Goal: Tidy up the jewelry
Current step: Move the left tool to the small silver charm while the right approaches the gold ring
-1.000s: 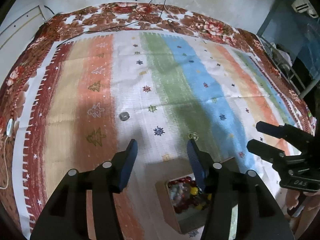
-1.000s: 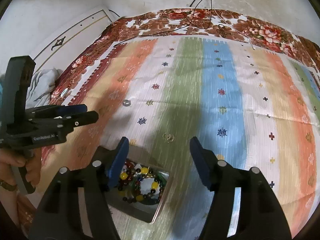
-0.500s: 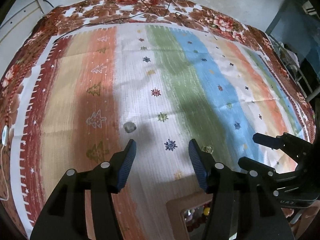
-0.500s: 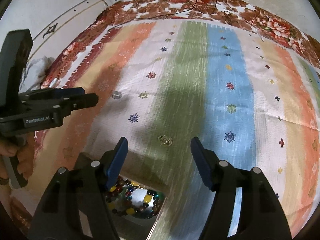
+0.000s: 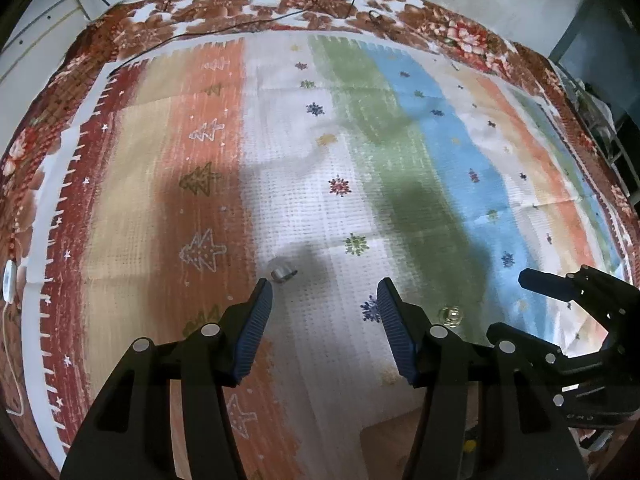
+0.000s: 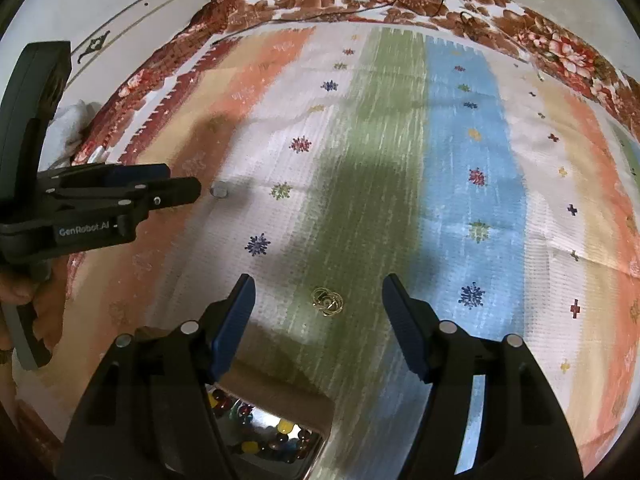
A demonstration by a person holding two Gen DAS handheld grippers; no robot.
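Two open grippers over a striped cloth, two loose pieces of jewelry, one box of beads.

Left gripper [image 5: 324,300] held with jaws spread wide and nothing between them, low over the striped cloth [image 5: 400,184]; one silver ring [image 5: 282,273] lying just ahead of the left fingertip, on the white stripe beside the orange one. Right gripper [image 6: 318,300] likewise spread wide and empty, with one gold ornament [image 6: 328,302] of linked loops lying on the green stripe between and just ahead of its fingertips, touching neither. Same gold ornament seen from the left wrist just right of the right finger. One wooden box [image 6: 280,396] at the near edge, under the right gripper, holding many coloured beads [image 6: 264,436], too jumbled to count.
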